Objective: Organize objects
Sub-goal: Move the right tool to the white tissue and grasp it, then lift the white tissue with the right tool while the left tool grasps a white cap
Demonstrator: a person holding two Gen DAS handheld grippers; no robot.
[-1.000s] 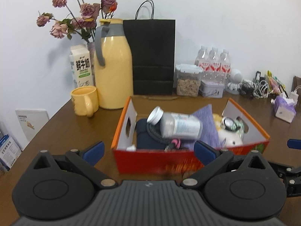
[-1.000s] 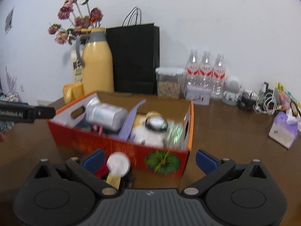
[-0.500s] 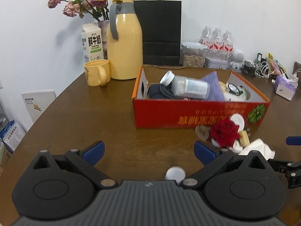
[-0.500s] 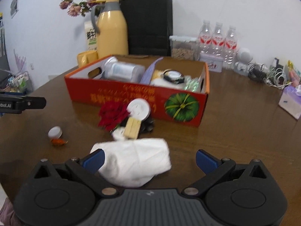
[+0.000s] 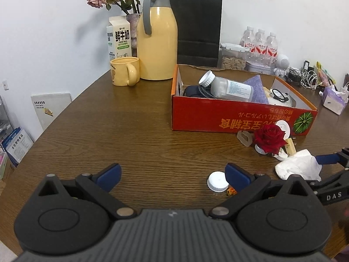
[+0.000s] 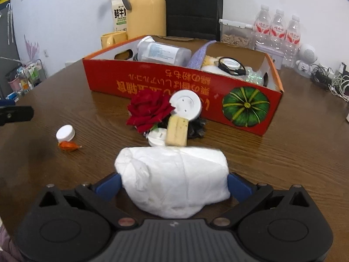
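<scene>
With the right tongs (image 6: 173, 183) spread wide around the crumpled white tissue bundle (image 6: 174, 179) lying on the brown wooden surface (image 6: 283, 152), we should close gently mid-bundle, lift it clear into the red cardboard box (image 6: 152, 83), while the left tongs (image 5: 172, 174) hang wide, empty.

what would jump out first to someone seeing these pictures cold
The red cardboard box with the green pumpkin print sits mid-table, crammed with a clear bottle and other clutter. In front of it lies a red rose amid small white lids, and nearer still a white crumpled cloth fills the space between the right gripper's open fingers. Behind, a tall yellow thermos stands by the wall.
</scene>
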